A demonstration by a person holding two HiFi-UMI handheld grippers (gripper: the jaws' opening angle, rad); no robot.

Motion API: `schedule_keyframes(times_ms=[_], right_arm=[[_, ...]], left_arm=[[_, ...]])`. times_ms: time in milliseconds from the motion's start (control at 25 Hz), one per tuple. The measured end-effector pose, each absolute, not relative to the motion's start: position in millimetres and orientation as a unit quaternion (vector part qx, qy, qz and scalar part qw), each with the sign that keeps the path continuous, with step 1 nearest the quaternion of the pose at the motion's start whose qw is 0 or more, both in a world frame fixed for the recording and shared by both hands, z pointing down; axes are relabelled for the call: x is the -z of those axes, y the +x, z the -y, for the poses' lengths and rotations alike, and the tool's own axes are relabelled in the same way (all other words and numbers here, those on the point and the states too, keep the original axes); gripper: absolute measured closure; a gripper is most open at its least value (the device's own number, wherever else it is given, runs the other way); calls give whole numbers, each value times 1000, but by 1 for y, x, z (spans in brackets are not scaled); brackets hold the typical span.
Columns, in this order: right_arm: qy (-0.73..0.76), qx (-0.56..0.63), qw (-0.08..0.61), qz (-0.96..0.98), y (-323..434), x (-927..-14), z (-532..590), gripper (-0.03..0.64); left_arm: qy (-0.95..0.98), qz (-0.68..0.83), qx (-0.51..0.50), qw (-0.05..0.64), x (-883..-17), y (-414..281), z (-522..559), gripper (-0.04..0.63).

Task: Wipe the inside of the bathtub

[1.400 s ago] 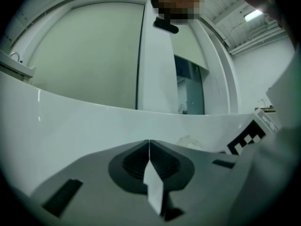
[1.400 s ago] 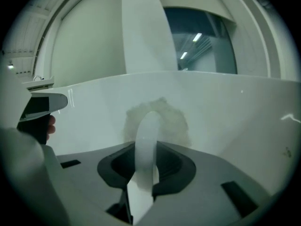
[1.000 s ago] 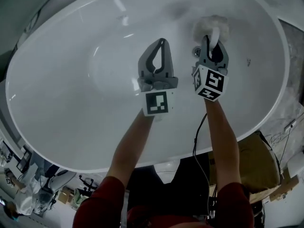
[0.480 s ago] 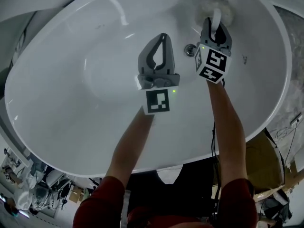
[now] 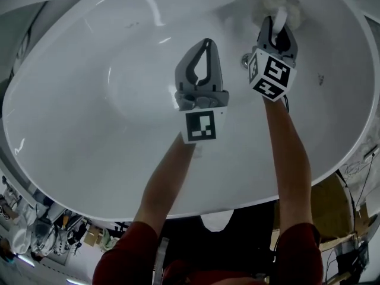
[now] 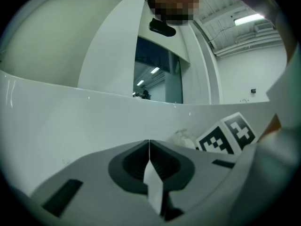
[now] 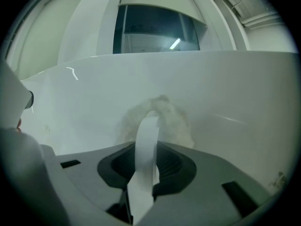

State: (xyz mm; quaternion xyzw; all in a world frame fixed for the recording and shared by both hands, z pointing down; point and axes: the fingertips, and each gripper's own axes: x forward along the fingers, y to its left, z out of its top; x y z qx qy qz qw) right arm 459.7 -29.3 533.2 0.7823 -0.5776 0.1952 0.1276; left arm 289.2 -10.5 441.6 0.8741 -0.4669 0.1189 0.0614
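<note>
The white oval bathtub (image 5: 89, 129) fills the head view. My right gripper (image 5: 278, 24) is shut on the white strap (image 7: 146, 140) of a fluffy white wiping pad (image 5: 274, 3). The pad (image 7: 162, 117) is pressed against the far inner wall of the tub (image 7: 244, 88). My left gripper (image 5: 205, 47) hovers over the tub floor, left of the right one, shut with nothing held. In the left gripper view its jaws (image 6: 149, 144) meet in a thin line, and the pad (image 6: 182, 138) and the right gripper's marker cube (image 6: 229, 134) show at the right.
A metal drain (image 5: 245, 59) sits in the tub floor between the two grippers. The near rim (image 5: 178, 209) runs across below my arms. A cardboard box (image 5: 335, 200) stands at the lower right outside the tub, and floor clutter (image 5: 35, 230) at the lower left.
My right gripper has carried the pad farther up the far wall, past the drain. The left gripper has hardly shifted and stays shut.
</note>
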Motion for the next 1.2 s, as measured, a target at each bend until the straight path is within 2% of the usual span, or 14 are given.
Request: schedule_keyframes(times_ms=[560,920,1200], right_arm=[[773,-207,134,585,309,-532,71,520],[734,-182,153,636,153,-526,89,520],[732,-199,137,637,36,-525,102,520]], left_arm=[[827,545,-114,74,-437,101,27,580],[802,581,-113,80,-434,-41,16,580],[782,607,-124,69,-426,-164,13,580]])
